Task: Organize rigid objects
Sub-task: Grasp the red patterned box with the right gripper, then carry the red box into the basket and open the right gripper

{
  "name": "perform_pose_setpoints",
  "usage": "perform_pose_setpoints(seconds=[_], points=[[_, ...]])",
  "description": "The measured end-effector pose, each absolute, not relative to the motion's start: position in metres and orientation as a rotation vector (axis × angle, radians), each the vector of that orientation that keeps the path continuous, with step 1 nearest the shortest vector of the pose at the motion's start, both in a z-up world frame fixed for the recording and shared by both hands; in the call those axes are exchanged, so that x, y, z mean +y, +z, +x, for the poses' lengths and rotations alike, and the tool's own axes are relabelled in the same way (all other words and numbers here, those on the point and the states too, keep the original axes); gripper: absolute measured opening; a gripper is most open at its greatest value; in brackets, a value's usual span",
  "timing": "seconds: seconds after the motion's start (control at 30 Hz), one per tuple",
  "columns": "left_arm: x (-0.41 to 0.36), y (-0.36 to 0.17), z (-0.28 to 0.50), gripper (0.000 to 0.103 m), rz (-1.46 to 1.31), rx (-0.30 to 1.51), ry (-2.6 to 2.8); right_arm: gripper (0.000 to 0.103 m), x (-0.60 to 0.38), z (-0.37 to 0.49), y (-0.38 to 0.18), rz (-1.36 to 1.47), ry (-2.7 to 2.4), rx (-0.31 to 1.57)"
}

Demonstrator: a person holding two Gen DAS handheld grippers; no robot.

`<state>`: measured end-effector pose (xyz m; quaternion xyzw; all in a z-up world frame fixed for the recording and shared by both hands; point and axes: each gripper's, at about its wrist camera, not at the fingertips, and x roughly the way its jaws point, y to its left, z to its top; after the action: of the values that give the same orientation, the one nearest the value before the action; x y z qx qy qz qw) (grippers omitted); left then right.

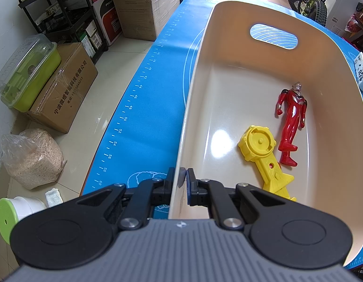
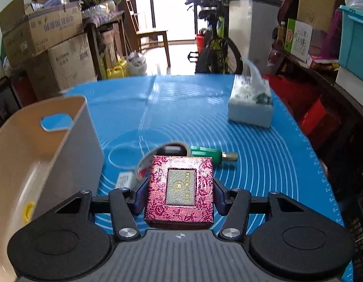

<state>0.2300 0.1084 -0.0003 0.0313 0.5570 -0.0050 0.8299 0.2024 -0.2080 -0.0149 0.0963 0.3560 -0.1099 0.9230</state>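
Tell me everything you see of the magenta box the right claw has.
The magenta box is squarish and flat, covered in pink floral brocade-like fabric, with a grey-gold label panel of gold characters and an emblem on its lid. It looks closed and rigid. The right claw clamps its two sides, holding it lid-up above the blue mat, hiding part of a tape roll behind.

We look into what seems a lived-in home room doubling as storage. Taped brown cardboard cartons (image 1: 64, 87) stand on a glossy pale tiled floor (image 1: 106, 54), beside a black metal shelving rack (image 1: 64, 18). A green-framed bicycle (image 2: 216, 40) leans near a bright glass balcony door (image 2: 172, 7), with a wooden chair (image 2: 153, 35) and yellow plastic jugs (image 2: 115, 70) close by.
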Motion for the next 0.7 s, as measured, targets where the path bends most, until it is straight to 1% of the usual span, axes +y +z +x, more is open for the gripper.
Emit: perform_pose_setpoints(seconds=[0.2,0.43,0.57,0.7], points=[[0.108,0.000,0.230,0.011,0.067,1.182,-0.011,0.059,-0.198,0.195,0.026,0.186,-0.207,0.616],[0.108,0.000,0.230,0.011,0.067,1.182,-0.011,0.060,-0.159,0.195,0.068,0.135,-0.098,0.495],[0.109,0.000,0.230,0.011,0.069,1.182,-0.010,0.060,-0.132,0.202,0.084,0.080,-0.010,0.464],[0.109,0.000,0.230,0.011,0.069,1.182,-0.010,0.060,-0.109,0.213,0.088,0.043,0.063,0.479]])
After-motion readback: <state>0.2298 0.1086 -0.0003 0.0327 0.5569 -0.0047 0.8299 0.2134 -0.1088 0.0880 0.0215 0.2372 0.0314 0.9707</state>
